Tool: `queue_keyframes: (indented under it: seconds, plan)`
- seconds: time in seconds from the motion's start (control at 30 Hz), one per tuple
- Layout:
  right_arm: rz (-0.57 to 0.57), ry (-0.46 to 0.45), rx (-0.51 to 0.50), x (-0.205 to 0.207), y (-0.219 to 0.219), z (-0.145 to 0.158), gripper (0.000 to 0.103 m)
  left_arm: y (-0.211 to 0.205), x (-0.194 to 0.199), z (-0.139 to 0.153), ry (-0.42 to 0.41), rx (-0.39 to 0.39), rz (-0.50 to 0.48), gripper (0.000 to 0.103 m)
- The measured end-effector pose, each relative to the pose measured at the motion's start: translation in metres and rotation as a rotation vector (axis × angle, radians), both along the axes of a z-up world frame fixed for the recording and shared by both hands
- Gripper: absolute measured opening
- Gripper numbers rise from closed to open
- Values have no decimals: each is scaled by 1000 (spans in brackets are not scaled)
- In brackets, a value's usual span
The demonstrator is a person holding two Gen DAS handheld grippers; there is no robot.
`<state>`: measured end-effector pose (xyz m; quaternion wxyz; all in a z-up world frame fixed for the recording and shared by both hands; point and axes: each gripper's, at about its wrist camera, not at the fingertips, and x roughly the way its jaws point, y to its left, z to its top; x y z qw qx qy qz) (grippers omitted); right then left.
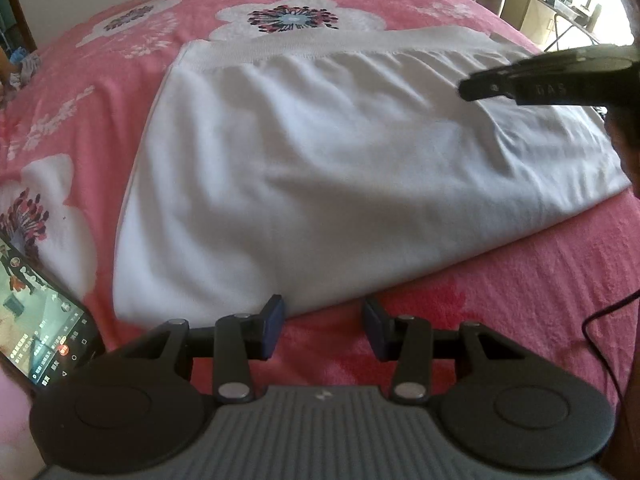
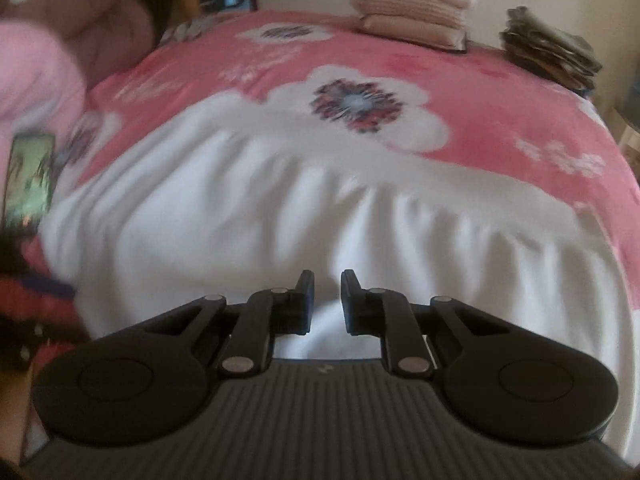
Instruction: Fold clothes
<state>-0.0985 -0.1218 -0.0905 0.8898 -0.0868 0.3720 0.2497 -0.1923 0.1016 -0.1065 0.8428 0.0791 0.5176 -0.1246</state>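
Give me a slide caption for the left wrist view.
Open left gripper at the near edge of a white garment spread on a pink floral bedspread, phone beside it.

The white garment (image 1: 320, 168) looks like soft matt knit cloth with a ribbed hem, lying on a fuzzy pink floral blanket (image 1: 500, 320), while both grippers (image 1: 324, 328) (image 2: 327, 304) are matt black plastic with shiny metal pins.

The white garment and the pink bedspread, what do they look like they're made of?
White garment: looks like soft, matte knit cotton, judging by its ribbed band and gentle wrinkles. Pink bedspread: seems a fuzzy, plush fleece with a printed flower pattern; its nap shows a ridged texture. Neither fibre can be confirmed by sight.
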Motion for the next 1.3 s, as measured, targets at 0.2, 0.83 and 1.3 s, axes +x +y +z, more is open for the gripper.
queue_keyframes:
  seconds: [0.2, 0.83, 1.3]
  plan:
    - [327, 6, 55, -14, 59, -6, 13, 2, -2, 0, 14, -5, 9, 45]
    - [98, 114, 227, 29, -38, -15, 12, 10, -5, -1, 28, -36, 15, 46]
    - [-171, 116, 394, 18, -123, -20, 15, 6, -3, 1, 34, -22, 23, 47]
